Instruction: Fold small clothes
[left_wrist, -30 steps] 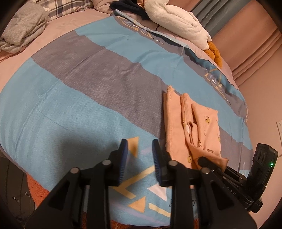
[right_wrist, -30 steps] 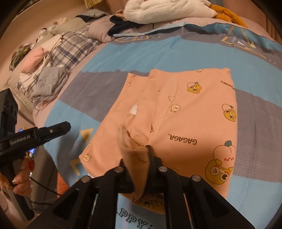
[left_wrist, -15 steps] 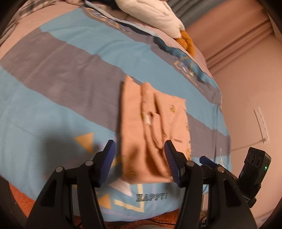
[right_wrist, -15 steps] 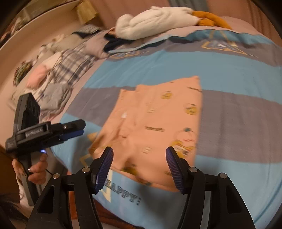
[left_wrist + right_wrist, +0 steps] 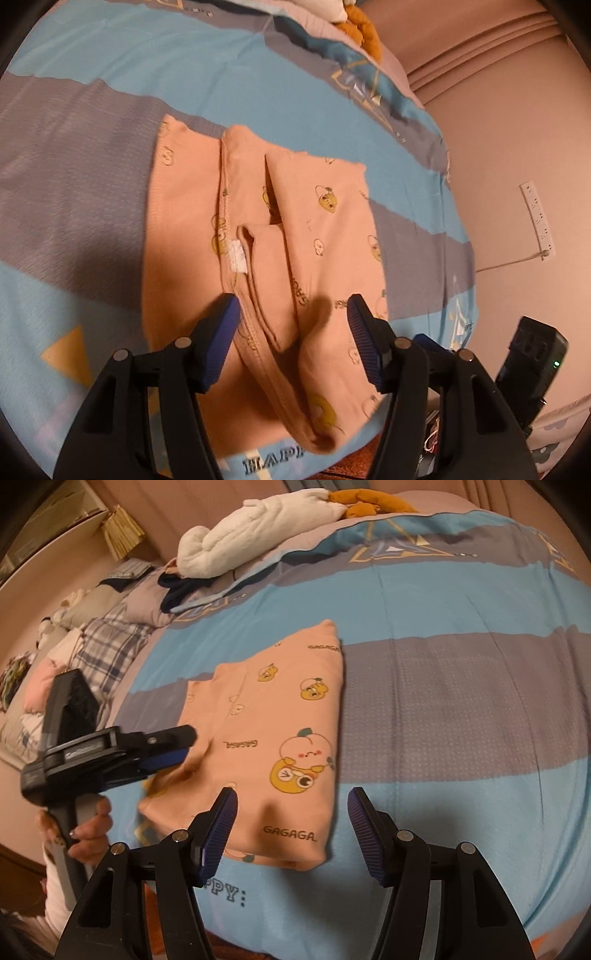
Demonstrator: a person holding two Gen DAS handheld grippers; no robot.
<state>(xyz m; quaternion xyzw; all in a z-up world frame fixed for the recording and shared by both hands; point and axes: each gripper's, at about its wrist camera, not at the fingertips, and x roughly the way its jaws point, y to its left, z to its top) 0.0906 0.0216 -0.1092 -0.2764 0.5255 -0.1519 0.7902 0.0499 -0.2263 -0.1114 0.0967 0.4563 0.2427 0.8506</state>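
Left wrist view shows my left gripper (image 5: pixel 293 321) and right gripper (image 5: pixel 291 818) both spread empty over the half-folded peach cartoon-print cotton garment (image 5: pixel 266 258), so next I judge I must pinch its near hem for another fold.

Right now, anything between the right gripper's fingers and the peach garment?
Nothing. In the right wrist view the right gripper hangs open over the peach garment's near edge, gap unobstructed.

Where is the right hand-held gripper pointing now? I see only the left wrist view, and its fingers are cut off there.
Observer: The right hand-held gripper is open and empty, pointing at the near edge of the folded orange garment.
Operator: What is the largest print on it?
Observer: A peach character on a clock, near that edge.
Operator: Are more clothes waiting?
Observer: A pile with a plaid piece lies at the bed's far left.
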